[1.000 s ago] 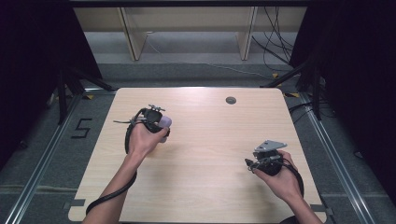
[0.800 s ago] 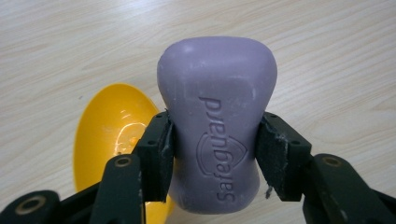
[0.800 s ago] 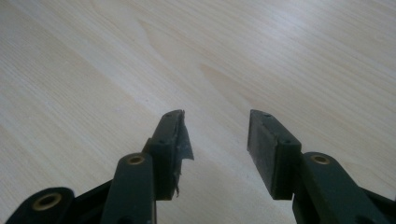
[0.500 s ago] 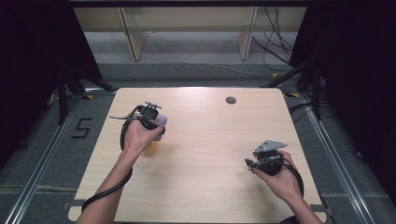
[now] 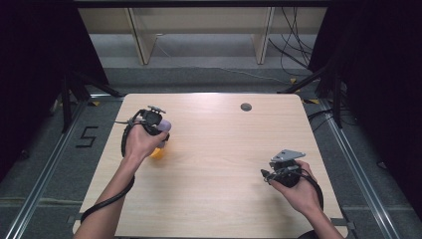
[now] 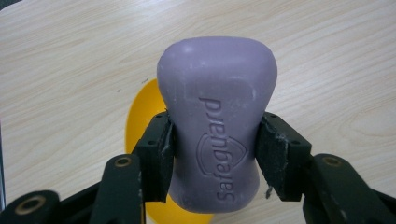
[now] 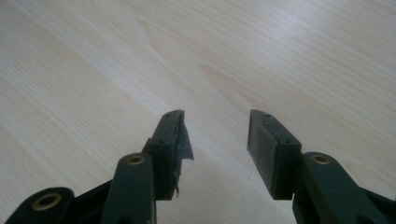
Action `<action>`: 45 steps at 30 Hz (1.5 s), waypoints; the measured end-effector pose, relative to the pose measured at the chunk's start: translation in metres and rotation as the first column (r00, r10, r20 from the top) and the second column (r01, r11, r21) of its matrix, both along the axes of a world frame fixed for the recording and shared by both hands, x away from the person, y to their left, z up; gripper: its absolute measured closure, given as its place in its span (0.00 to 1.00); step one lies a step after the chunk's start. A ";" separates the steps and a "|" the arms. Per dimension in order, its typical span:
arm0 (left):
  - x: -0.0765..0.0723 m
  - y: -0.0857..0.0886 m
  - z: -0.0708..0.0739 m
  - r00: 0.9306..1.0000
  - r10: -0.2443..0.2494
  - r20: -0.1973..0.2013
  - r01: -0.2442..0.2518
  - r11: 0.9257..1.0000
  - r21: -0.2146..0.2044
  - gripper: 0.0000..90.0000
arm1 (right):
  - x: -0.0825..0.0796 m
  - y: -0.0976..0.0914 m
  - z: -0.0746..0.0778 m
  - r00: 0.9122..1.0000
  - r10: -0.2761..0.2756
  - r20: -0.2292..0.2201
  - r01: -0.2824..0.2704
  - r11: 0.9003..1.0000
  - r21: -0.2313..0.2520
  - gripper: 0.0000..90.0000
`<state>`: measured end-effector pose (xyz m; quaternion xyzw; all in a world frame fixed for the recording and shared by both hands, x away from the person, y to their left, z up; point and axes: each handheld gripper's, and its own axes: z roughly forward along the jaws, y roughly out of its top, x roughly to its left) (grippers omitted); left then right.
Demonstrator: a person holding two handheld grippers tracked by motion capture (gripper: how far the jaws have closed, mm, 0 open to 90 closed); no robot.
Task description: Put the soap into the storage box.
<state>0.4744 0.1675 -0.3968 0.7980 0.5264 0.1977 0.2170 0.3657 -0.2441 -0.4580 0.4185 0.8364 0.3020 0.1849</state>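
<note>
The left gripper (image 6: 212,140) squeezes a purple Safeguard soap bar (image 6: 217,126) at its thin middle, one of the fingers (image 6: 156,154) on each side, likely because the narrow waist gives a snug hold that will not slip. In the middle of the left gripper view the soap hangs over a yellow dish (image 6: 140,126) that lies on the desk (image 5: 224,129), so I think it is being held up just above the dish. Low at the right of the high view, the right gripper (image 5: 268,175) waits with its fingers (image 7: 268,149) spread apart and holding nothing, well apart from the soap.
</note>
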 end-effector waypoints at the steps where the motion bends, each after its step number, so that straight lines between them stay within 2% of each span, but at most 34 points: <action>1: 0.000 0.000 0.000 1.000 0.000 0.000 0.000 1.000 0.000 0.54 | 0.000 0.000 0.000 1.000 0.000 0.000 0.000 1.000 0.000 0.62; 25: 0.013 0.012 0.000 0.998 0.040 -0.052 -0.038 0.999 0.037 0.54 | 0.001 0.000 0.000 1.000 0.006 0.002 -0.006 1.000 -0.004 0.62; 28: 0.015 0.013 -0.002 0.998 0.044 -0.053 -0.043 0.999 0.028 0.54 | 0.001 0.000 0.000 1.000 0.006 0.001 -0.006 1.000 -0.004 0.62; 29: 0.015 0.014 0.000 0.997 0.047 -0.057 -0.044 0.998 0.046 0.54 | 0.001 0.000 0.000 1.000 0.005 0.001 -0.005 1.000 -0.002 0.62; 30: 0.016 0.015 -0.001 0.998 0.043 -0.055 -0.041 0.998 0.046 0.54 | 0.001 0.000 0.000 1.000 0.006 0.001 -0.006 1.000 -0.004 0.62; 38: 0.019 0.014 -0.005 0.994 0.066 -0.081 -0.064 0.997 0.034 0.54 | 0.001 0.000 0.000 1.000 0.004 0.004 -0.004 1.000 -0.001 0.62; 41: 0.021 0.015 -0.006 0.994 0.055 -0.091 -0.052 0.998 0.043 0.54 | 0.000 0.000 0.000 1.000 0.003 0.004 -0.003 1.000 0.000 0.62; 45: 0.022 0.016 -0.008 0.992 0.072 -0.104 -0.069 0.997 0.040 0.54 | 0.001 0.000 0.000 1.000 0.006 0.003 -0.006 1.000 -0.001 0.62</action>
